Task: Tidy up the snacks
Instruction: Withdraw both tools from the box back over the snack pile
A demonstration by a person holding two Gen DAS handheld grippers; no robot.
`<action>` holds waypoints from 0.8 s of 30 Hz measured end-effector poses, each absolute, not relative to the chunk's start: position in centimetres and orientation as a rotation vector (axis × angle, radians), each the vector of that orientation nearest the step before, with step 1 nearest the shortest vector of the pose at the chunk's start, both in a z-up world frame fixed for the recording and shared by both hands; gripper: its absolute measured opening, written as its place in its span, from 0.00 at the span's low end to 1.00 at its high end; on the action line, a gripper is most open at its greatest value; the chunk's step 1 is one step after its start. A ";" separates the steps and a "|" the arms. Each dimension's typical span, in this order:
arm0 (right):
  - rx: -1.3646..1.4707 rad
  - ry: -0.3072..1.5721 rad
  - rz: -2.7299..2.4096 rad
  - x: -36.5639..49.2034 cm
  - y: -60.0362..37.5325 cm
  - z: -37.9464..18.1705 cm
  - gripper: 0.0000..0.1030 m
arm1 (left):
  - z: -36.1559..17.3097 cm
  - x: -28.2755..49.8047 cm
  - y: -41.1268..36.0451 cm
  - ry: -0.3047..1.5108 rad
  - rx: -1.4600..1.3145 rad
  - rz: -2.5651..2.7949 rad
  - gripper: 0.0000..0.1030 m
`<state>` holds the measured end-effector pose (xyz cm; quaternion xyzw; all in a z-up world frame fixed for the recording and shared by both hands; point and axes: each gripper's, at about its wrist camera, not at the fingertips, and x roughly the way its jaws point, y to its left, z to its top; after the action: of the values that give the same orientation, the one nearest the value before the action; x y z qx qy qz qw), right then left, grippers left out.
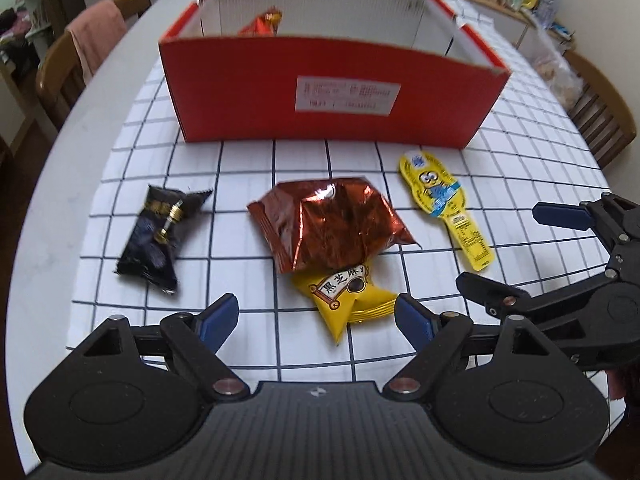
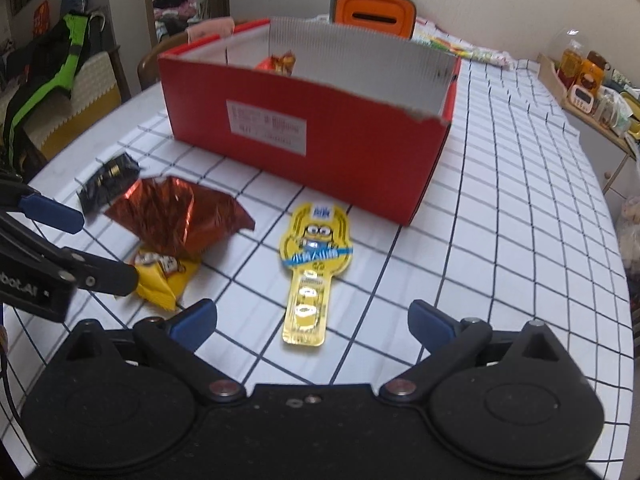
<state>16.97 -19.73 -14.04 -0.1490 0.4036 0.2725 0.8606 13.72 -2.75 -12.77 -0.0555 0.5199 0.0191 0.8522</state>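
Left claw (image 1: 316, 316) sits at the bottom of its view, jaws spread wide and gripping nothing. Right ahead, just above the gap between its blue fingertips (image 1: 218, 316), lies the small yellow packet (image 1: 346, 296), its lower tip nearly level with them. Overlapping that packet's upper edge is the crinkled copper foil bag (image 1: 328, 224), dead centre of the frame. Left of centre, well apart, the black wrapper (image 1: 158, 234) lies tilted on the checked cloth of the desk (image 1: 248, 248). To the upper right of the foil bag is the yellow cartoon pouch (image 1: 440, 208), its narrow tail pointing to the lower right. Behind all 4, the red box (image 1: 332, 96) fills the upper middle, with an orange-red snack (image 1: 266, 24) showing inside its left rear compartment.

Over to the right claw (image 2: 312, 322): also wide open, also empty, low in its frame. The cartoon pouch (image 2: 314, 268) lies straight ahead, its tail end falling between the 2 fingertips (image 2: 430, 322) without touching either. The foil bag (image 2: 180, 216) and yellow packet (image 2: 164, 276) sit at centre left, beside the left claw (image 2: 100, 248) reaching in from that edge. The black wrapper (image 2: 106, 180) is farther up left, and the red box (image 2: 320, 136) stands beyond the pouch.
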 end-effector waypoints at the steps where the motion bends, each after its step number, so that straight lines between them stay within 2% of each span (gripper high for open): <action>1: -0.317 0.852 0.572 17.1 -19.7 -14.3 0.97 | -13.0 14.0 -2.8 1.100 -0.124 0.046 0.83; 6: -0.313 0.881 0.580 18.3 -19.5 -15.3 0.90 | -13.7 15.2 -3.3 1.125 -0.142 0.058 0.83; 9: -0.325 0.888 0.583 18.8 -19.2 -15.8 0.80 | -14.0 15.9 -3.5 1.140 -0.147 0.046 0.83; 13: -0.299 0.894 0.595 19.3 -19.1 -16.1 0.71 | -14.3 16.2 -3.6 1.145 -0.139 0.062 0.81; 16: -0.297 0.882 0.603 19.3 -19.0 -16.1 0.67 | -14.6 16.5 -3.2 1.165 -0.144 0.076 0.70; 17: -0.294 0.878 0.605 19.3 -19.0 -16.0 0.65 | -14.8 16.6 -3.1 1.175 -0.144 0.078 0.63; 22: -0.276 0.860 0.592 19.3 -19.2 -15.9 0.48 | -14.7 16.2 -3.2 1.169 -0.124 0.065 0.50; 24: -0.269 0.853 0.581 19.3 -19.3 -15.9 0.42 | -14.6 16.1 -3.3 1.169 -0.115 0.055 0.39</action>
<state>19.27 -19.31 -15.92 -0.1281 0.4067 0.2771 0.8611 16.14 -3.33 -14.58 -0.0540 0.5512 0.0257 0.8322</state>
